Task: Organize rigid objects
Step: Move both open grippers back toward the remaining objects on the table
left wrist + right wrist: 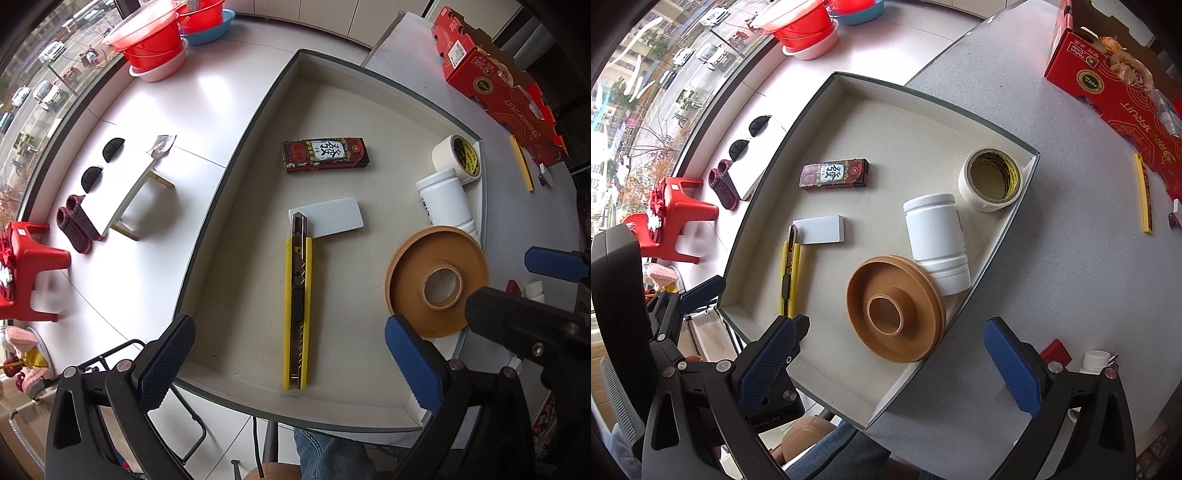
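We hold left gripper (291, 354) and right gripper (890, 365) spread, empty, above tray (923, 96). Risk: brown tape roll (895, 319) leans on tray's right wall beside white bottle (936, 236); nudge tips it out.

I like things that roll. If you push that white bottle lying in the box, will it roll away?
Probably a little. The white bottle lies on its side and is round, so it could roll. The brown reel touches its cap end and may stop it. It looks like smooth plastic, maybe slippery.
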